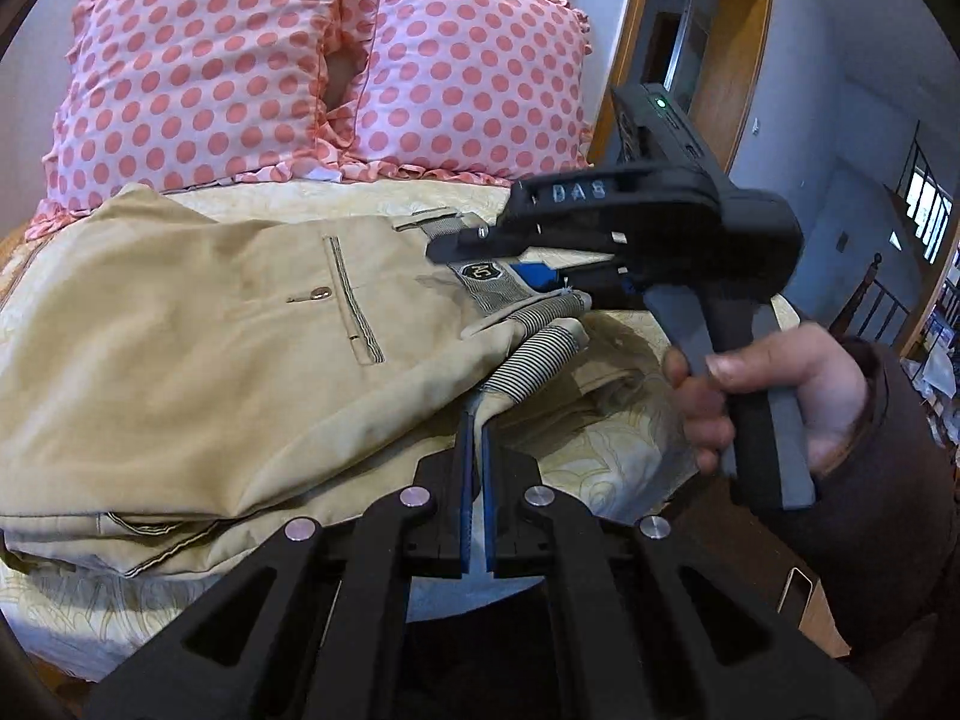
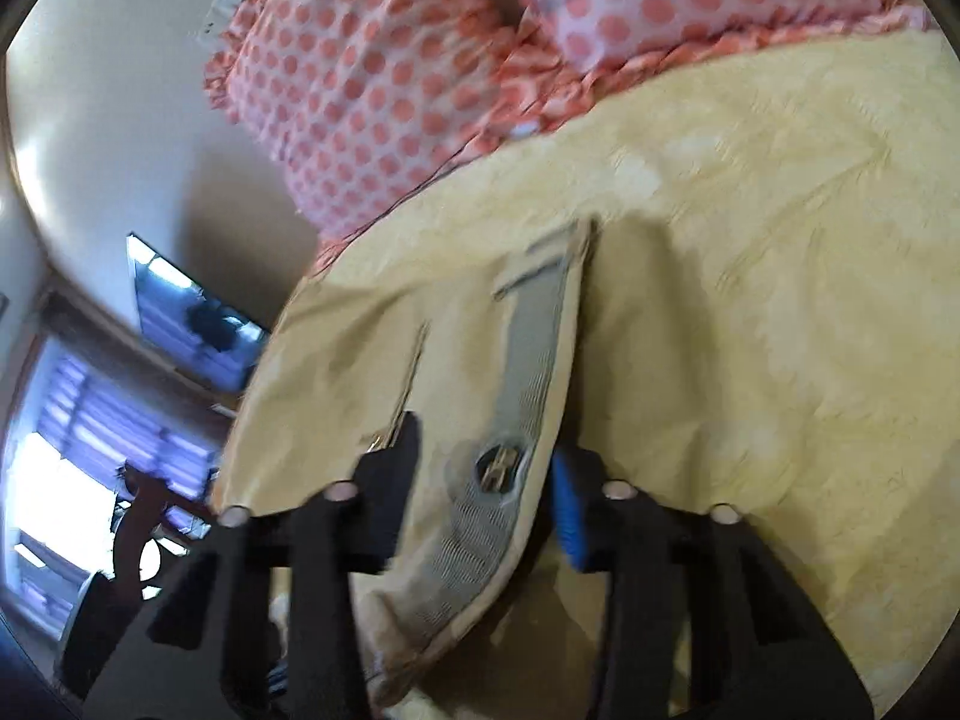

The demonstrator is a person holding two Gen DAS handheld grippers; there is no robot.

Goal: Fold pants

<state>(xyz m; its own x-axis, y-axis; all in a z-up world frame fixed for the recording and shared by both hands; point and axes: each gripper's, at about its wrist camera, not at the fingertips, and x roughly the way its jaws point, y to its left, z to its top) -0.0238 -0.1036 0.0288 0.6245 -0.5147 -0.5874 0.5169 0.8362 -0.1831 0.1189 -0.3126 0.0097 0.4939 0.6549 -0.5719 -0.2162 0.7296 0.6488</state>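
Tan pants [image 1: 198,354] lie folded on a yellow bedspread [image 1: 606,450], back pocket up, grey striped waistband [image 1: 534,354] to the right. My left gripper [image 1: 477,420] is shut on the waistband's lower corner. My right gripper [image 1: 480,252] reaches over the waistband from the right, held by a hand [image 1: 780,384]. In the right wrist view the right gripper [image 2: 489,456] is open, its jaws on either side of the waistband [image 2: 510,456] with its oval label, and the pants [image 2: 372,372] spread ahead.
Two pink polka-dot pillows [image 1: 324,66] lie at the head of the bed, also in the right wrist view [image 2: 420,60]. A wooden door frame [image 1: 738,48] and stair railing stand at the right. The bedspread [image 2: 780,300] spreads right of the pants.
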